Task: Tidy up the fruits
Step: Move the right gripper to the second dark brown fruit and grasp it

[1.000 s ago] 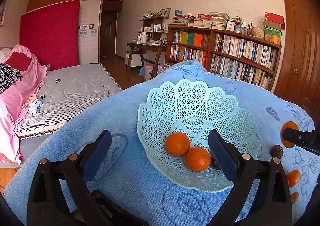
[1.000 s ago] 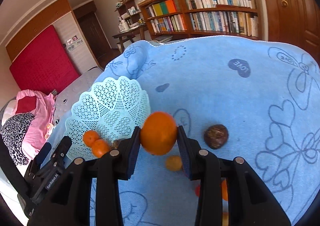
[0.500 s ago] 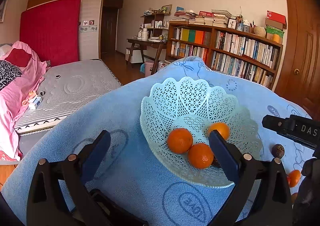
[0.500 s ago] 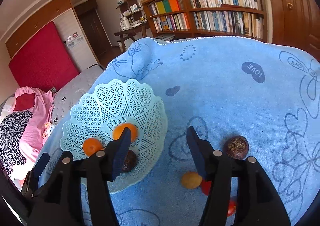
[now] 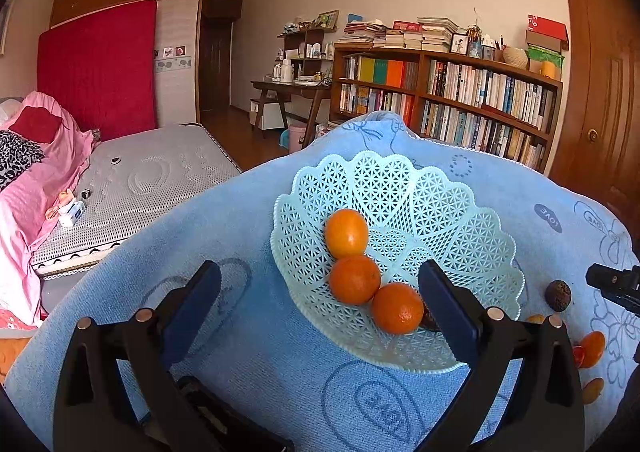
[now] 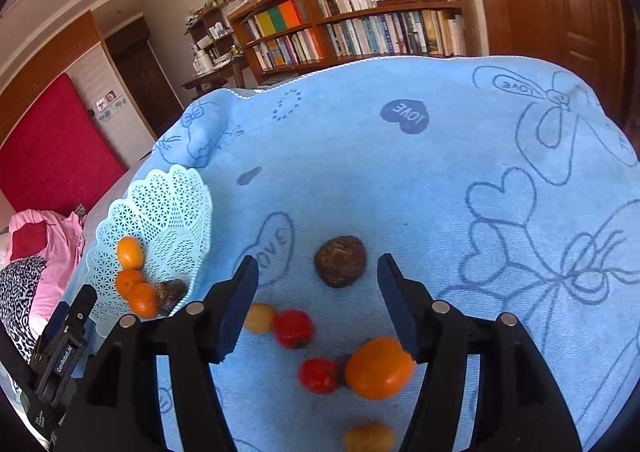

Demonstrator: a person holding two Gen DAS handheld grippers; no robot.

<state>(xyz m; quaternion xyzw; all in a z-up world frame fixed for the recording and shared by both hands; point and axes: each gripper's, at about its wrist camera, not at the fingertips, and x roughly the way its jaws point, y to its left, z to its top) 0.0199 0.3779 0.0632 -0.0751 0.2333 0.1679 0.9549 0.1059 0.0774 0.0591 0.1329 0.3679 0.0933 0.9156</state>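
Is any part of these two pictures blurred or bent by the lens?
Right wrist view: the tomatoes and the big orange fruit near the bottom look smeared, while the brown fruit is sharper. Both views: the fisheye bends the bookshelf and darkens the corners. Left wrist view: the basket is sharp.

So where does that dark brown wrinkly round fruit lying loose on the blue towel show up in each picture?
Left wrist view: dark brown wrinkly round fruit at the far right edge, on the blue towel.
Right wrist view: centre, ahead of the open right gripper.
Shared landmark: the pale lattice plastic basket, left of the fruit in both.
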